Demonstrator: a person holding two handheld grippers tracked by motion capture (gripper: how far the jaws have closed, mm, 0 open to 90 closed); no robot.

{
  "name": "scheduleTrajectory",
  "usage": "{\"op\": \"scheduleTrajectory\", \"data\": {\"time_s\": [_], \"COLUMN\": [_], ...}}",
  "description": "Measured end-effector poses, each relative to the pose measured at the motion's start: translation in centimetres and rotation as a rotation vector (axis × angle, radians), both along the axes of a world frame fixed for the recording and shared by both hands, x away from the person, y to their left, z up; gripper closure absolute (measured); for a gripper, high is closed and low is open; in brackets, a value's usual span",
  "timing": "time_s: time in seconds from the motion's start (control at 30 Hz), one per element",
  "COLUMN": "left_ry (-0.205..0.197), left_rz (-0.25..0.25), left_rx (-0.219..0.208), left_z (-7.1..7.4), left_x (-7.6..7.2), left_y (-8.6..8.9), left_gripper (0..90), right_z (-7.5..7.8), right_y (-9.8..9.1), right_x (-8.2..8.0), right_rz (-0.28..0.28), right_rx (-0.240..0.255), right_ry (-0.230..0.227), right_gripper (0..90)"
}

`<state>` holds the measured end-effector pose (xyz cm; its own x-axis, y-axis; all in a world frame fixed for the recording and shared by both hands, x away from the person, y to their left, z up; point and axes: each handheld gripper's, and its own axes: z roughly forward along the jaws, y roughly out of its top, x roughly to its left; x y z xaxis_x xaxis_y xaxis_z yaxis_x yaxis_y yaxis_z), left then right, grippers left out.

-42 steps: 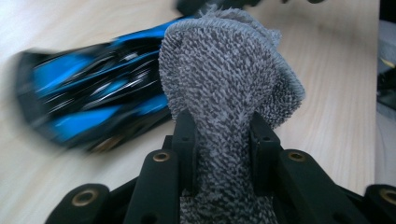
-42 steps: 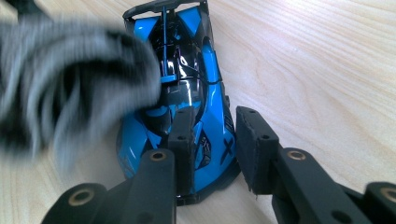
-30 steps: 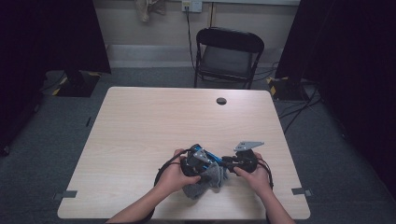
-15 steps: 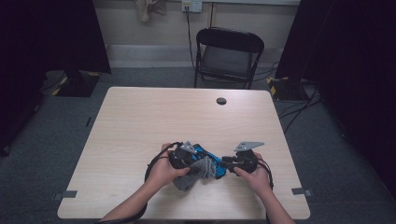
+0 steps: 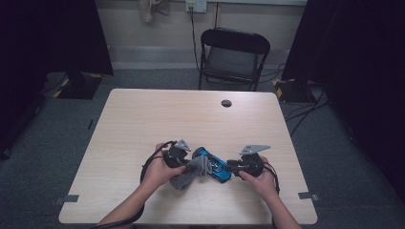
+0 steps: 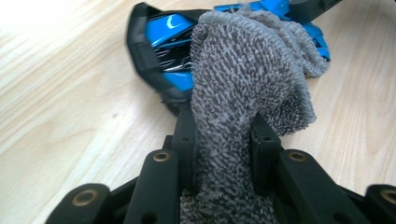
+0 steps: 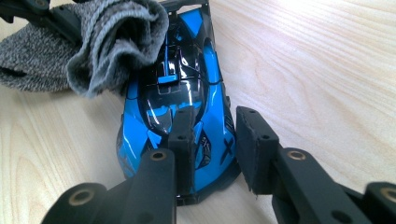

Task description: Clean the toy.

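Wiping a blue toy car with a grey cloth, 1 claw on each.

The left claw (image 6: 223, 140) is clamped tight on the grey cloth (image 6: 243, 79), which drapes over 1 end of the toy car (image 7: 180, 98) near the counter's (image 5: 143, 119) front edge. The right claw (image 7: 215, 140) has its jaws closed on the car's other end, 1 jaw on the roof and 1 beside the body, pinning it. My guess is that a hard wipe could pull the glossy car out of that narrow grip, or snag the looped cloth on its wing.
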<state>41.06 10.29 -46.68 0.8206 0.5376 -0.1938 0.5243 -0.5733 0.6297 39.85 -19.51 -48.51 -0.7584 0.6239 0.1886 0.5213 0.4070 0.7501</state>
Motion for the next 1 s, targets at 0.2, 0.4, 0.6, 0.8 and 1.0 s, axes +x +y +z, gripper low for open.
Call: {"op": "scheduleTrajectory", "data": {"time_s": [0.2,0.4,0.6,0.8,1.0], "left_ry": [0.001,0.002,0.006,-0.002,-0.015], "left_rz": [0.021,0.02,0.031,0.035,0.063], "left_rx": [-0.006,-0.007,-0.017,-0.019,-0.006], "left_z": [0.0,0.0,0.1,0.2,0.3], "left_x": [0.2,0.3,0.3,0.2,0.5], "left_y": [0.9,1.0,1.2,1.6,2.4], "left_gripper": [69.9,69.9,69.9,69.9,70.0], "right_z": [0.0,0.0,0.0,0.0,0.0], "right_y": [0.0,0.0,0.0,0.0,0.0], "right_x": [0.0,-0.1,-0.1,-0.1,-0.1], "right_rz": [0.0,0.0,-0.001,-0.001,-0.002], "right_rx": [0.001,0.0,0.001,0.001,0.002], "right_ry": [-0.001,-0.003,-0.004,-0.002,-0.002], "right_gripper": [69.4,69.4,69.4,69.4,69.3]}}
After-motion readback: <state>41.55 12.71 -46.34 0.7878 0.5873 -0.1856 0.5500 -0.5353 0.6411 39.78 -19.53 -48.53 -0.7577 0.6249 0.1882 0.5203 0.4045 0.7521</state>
